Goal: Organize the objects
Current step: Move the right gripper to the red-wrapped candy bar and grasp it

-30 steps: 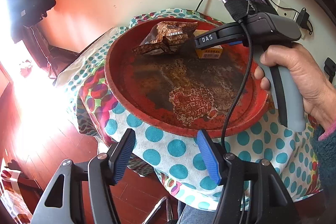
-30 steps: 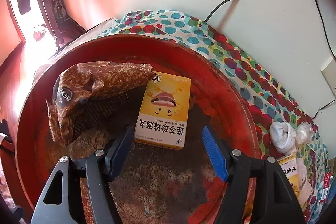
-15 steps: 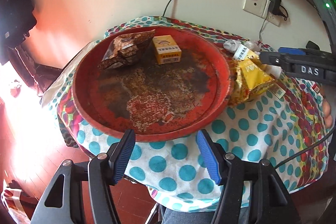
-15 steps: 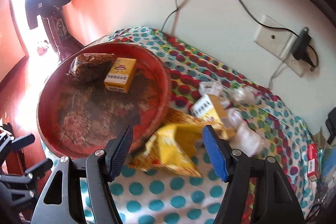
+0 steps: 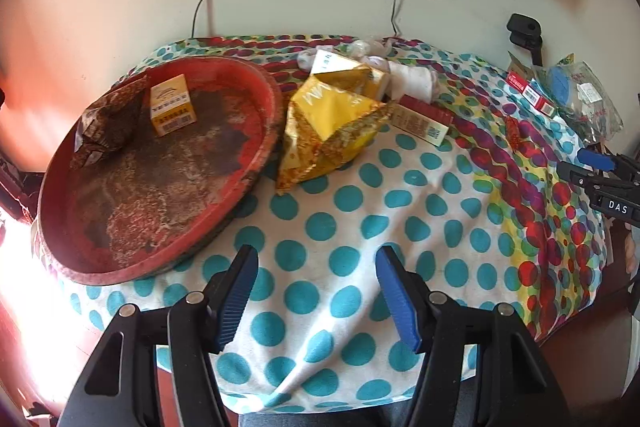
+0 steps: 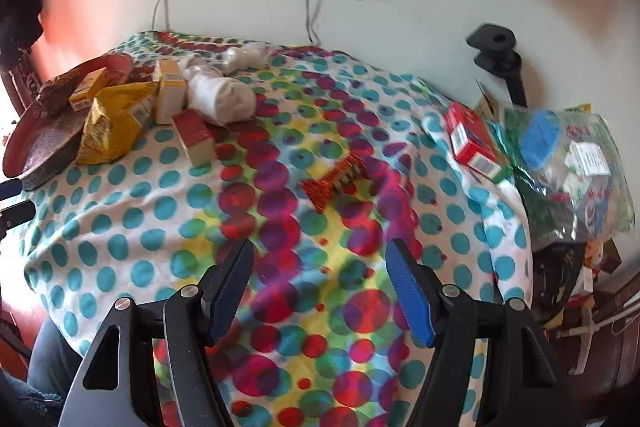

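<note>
Both grippers hovering low over the table, jaws spread and empty: left gripper facing the red tray at 10 o'clock; right gripper facing the candy wrapper at 12 o'clock.

The left claw hangs over the near edge of the table, covered with a polka-dot cloth, its blue-padded fingers spread apart with nothing between them. A round red tray with worn paint sits at left; a small yellow carton and a crumpled brown foil bag lie inside it at the far side. A crinkled yellow foil bag touches the tray's right rim. A red-and-cream flat box lies just beside that bag. The right claw enters at the right edge.
</note>
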Tool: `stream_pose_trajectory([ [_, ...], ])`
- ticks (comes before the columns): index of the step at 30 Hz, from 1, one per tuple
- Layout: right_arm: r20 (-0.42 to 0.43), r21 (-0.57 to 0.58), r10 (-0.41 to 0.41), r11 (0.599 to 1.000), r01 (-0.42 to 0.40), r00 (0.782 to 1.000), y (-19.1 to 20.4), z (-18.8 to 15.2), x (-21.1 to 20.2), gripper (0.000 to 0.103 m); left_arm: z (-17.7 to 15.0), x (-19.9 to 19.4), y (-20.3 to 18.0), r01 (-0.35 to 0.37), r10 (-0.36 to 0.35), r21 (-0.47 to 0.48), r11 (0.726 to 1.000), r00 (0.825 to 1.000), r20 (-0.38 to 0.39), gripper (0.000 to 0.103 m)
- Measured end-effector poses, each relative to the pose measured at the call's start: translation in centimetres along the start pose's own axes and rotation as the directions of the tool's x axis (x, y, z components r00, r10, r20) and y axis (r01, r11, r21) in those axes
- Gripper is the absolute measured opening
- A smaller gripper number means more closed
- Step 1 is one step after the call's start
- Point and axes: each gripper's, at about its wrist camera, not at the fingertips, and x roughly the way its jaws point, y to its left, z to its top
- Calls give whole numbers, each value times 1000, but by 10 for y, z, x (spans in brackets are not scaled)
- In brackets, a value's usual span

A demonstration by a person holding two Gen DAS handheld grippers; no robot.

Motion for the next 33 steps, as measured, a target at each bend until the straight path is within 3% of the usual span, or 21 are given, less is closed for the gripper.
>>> stream_pose_trajectory([
  [7,5,104,56,993,-56,998,-25,-8,23,66,7,14,-33,40,-40,35,999,999,-26,63],
  [13,-12,139,112,984,-109,994,-11,15,56,43,12,23,-45,26,-24,52,998,999,-42,63],
  [19,-42,231,145,964,-131,989,-15,26,88,42,24,32,-48,19,-18,29,999,999,-47,63],
  [26,-1,253,155,956,-150,988,-17,35,96,44,44,43,-63,30,-29,31,999,998,-52,63],
  [33,41,337,233,912,-233,972,-23,38,99,51,61,48,-68,32,-32,6,999,998,-50,63],
])
